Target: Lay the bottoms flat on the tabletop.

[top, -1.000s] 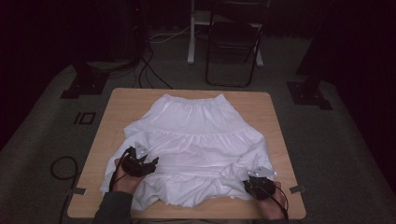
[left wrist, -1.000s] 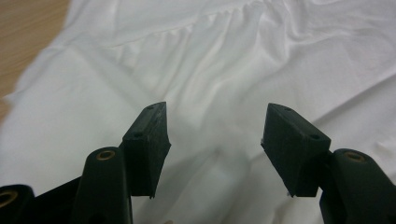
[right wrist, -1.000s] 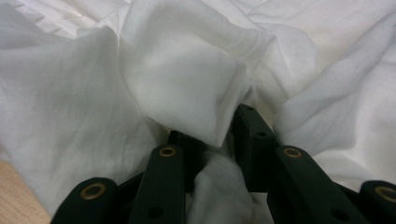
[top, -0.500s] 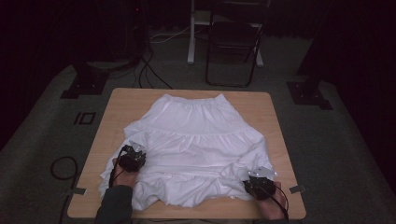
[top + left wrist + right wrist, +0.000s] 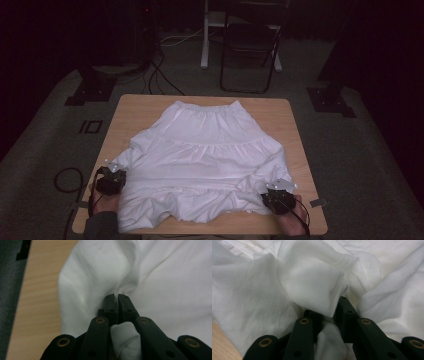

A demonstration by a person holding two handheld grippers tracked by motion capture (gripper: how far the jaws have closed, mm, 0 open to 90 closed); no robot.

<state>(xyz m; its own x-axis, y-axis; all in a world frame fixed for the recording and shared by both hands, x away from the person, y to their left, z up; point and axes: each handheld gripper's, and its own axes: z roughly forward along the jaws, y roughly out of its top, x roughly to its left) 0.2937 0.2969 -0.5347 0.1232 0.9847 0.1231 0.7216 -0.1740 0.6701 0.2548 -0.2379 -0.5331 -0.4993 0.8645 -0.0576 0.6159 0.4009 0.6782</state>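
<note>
Two handheld grippers pinch the near hem of a white skirt (image 5: 205, 160) spread flat across a wooden table (image 5: 135, 112), its gathered waistband at the far side and its wide, ruffled hem bunched along the near edge. At the near left corner of the cloth, the left gripper (image 5: 111, 181) has just been closing and now has its black jaws nipped together on a fold, a small wad of fabric puffing up behind the pads in the left gripper view. At the near right corner, the right gripper (image 5: 278, 196) has also been closing; its jaws stand a little apart around a thicker bunch of cloth that fills the gap in the right gripper view. Judging by its soft creases and easy draping, the garment looks light, thin and limp, likely to sag between any two held points and to slide on the smooth tabletop. Hem corners, or the sturdier elastic waistband, appear the surest places to grasp, with enough layers gathered to prevent slipping.
</note>
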